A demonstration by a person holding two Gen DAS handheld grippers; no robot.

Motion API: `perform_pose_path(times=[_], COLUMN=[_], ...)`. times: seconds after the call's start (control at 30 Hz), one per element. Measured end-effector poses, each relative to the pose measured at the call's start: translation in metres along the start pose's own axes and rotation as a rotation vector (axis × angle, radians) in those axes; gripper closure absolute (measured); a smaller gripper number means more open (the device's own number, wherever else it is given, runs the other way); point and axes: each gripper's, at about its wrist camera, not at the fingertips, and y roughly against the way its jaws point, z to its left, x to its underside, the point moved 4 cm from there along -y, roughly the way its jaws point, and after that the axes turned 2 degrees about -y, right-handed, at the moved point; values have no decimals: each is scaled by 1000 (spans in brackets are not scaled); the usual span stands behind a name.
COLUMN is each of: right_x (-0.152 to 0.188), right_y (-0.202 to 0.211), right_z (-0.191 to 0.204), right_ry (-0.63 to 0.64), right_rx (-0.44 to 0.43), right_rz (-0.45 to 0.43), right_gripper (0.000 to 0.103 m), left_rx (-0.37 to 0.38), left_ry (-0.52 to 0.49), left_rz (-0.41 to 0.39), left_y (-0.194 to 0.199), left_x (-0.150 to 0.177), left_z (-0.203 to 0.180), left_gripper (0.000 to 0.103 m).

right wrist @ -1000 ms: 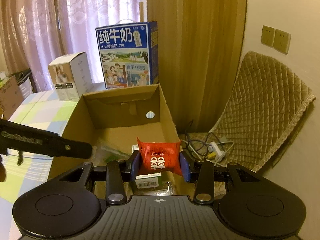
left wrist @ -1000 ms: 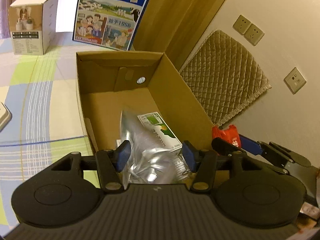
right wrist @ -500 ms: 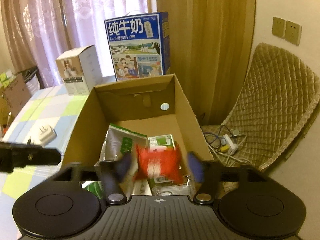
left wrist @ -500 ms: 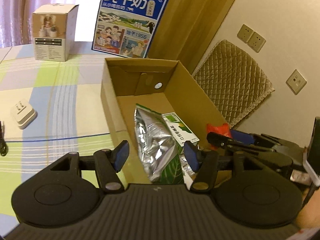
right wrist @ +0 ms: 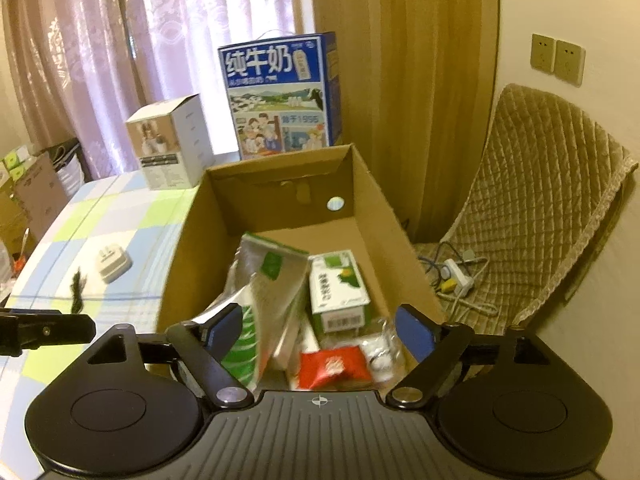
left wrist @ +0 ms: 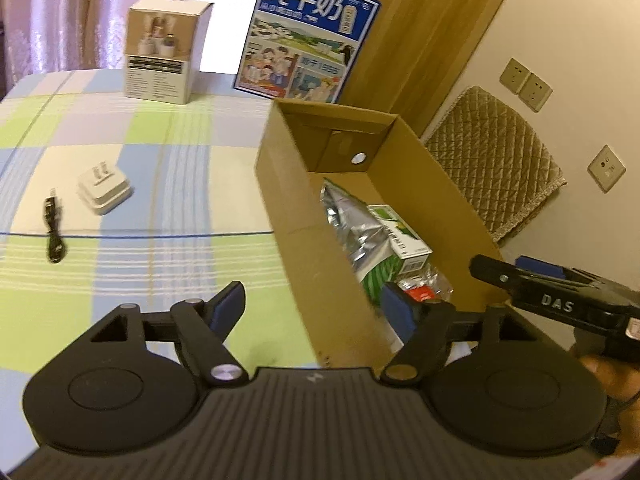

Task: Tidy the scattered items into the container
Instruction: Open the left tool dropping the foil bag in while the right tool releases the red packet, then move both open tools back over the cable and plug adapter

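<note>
An open cardboard box [right wrist: 372, 196] [left wrist: 280, 184] holds a silver-green foil bag [right wrist: 272, 280] [left wrist: 352, 224], a green-white carton [right wrist: 338, 288] [left wrist: 400, 236] and a red packet [right wrist: 334, 366] lying loose near its front wall. My right gripper [right wrist: 318, 332] hangs over the box's near end, jaws opening, nothing between them. My left gripper [left wrist: 314, 308] straddles the box's left front corner over the checked tablecloth, jaws opening and empty. A white plug adapter [left wrist: 104, 192] [right wrist: 112, 266] and a black cable [left wrist: 54, 232] [right wrist: 78, 284] lie on the cloth to the left.
A blue milk carton case [right wrist: 280, 96] and a white product box [left wrist: 164, 50] stand behind the cardboard box. A quilted chair [right wrist: 532, 216] with a power strip [right wrist: 456, 276] sits to the right by the wall. A hand [left wrist: 604, 376] holds the right gripper.
The right gripper let go of the red packet, which dropped into the box. The left gripper released the foil bag, opened and swung left, bringing the adapter and cable into view.
</note>
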Motion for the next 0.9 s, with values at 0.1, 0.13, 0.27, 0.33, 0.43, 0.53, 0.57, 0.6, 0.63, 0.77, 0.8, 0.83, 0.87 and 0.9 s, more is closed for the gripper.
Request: perform_pose_path(times=[0.1, 0.13, 0.27, 0.33, 0.43, 0.53, 0.57, 0.6, 0.63, 0.77, 0.8, 0.83, 0.87, 0.9], right_x=[7, 8, 16, 21, 28, 34, 37, 39, 42, 53, 57, 59, 61, 63], right_y=[11, 14, 28, 33, 40, 45, 45, 46, 45, 40, 39, 38, 35, 32], right_z=[15, 21, 45, 59, 80, 100, 107, 115, 121, 147, 152, 156, 161, 164], right_ry=[6, 9, 33, 50, 76, 92, 97, 104, 113, 156, 164, 171, 179, 186], right_rx=[-15, -21, -53, -70, -102, -140, -154, -168, -179, -218, -225, -230, -235, -239], right_rz=[-2, -3, -7, -5, -5, -4, 0, 5, 10, 31, 38, 44, 50, 55], right_gripper=[13, 12, 8, 6, 2, 2, 2, 2, 2, 2, 2, 2, 2, 2], left_rx=[-18, -24, -56, -74, -116, -177, -197, -214, -231, -268, -278, -286, -293, -300], left_ry=[2, 9, 28, 42, 50, 61, 65, 72, 85, 136, 146, 153, 158, 163], left_rz=[-4, -5, -11, -17, -26, -25, -23, -22, -21, -23, -24, -25, -26, -26], left_y=[13, 18, 37, 48, 63, 81, 86, 90, 96, 114, 118, 121, 124, 126], left_x=[9, 12, 25, 32, 43, 53, 56, 59, 62, 74, 76, 78, 80, 82], left_z=[8, 13, 29, 38, 54, 74, 81, 89, 99, 131, 138, 143, 148, 153], left_gripper=[22, 22, 17, 14, 8, 2, 2, 2, 2, 2, 2, 2, 2, 2])
